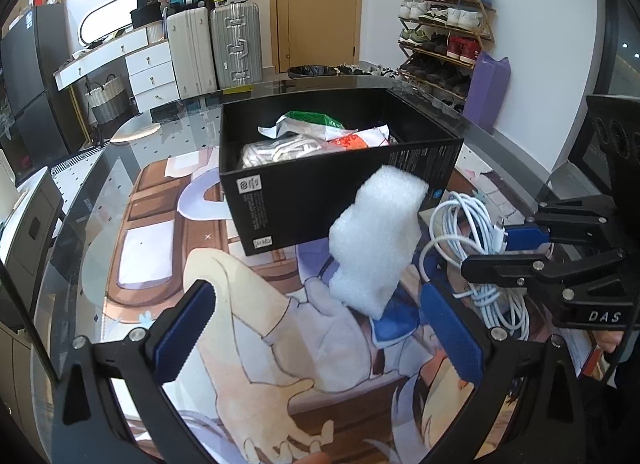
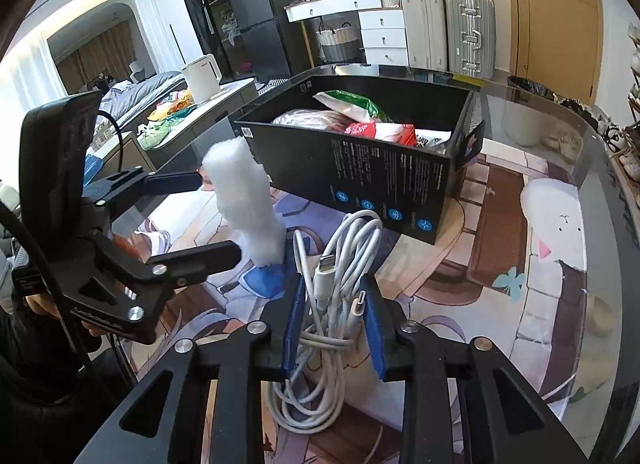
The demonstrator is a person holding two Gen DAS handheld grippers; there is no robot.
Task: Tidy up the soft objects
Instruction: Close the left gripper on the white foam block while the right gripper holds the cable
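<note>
A white foam piece (image 1: 376, 240) stands upright on the table mat, leaning against the black box (image 1: 304, 200). My left gripper (image 1: 320, 328) is open, its blue pads on either side of the foam and a little short of it; it also shows in the right wrist view (image 2: 218, 216) beside the foam (image 2: 246, 200). My right gripper (image 2: 332, 328) is shut on a coiled white cable (image 2: 332, 304), low over the mat; the cable also shows in the left wrist view (image 1: 476, 248). The box (image 2: 380, 172) holds several soft packets and cloth.
The glass table carries a printed anime mat (image 1: 248, 324). Its curved edge (image 2: 600, 168) runs to the right. Suitcases (image 1: 236, 48), a white drawer unit (image 1: 152, 72) and a shoe rack (image 1: 444, 36) stand behind the table.
</note>
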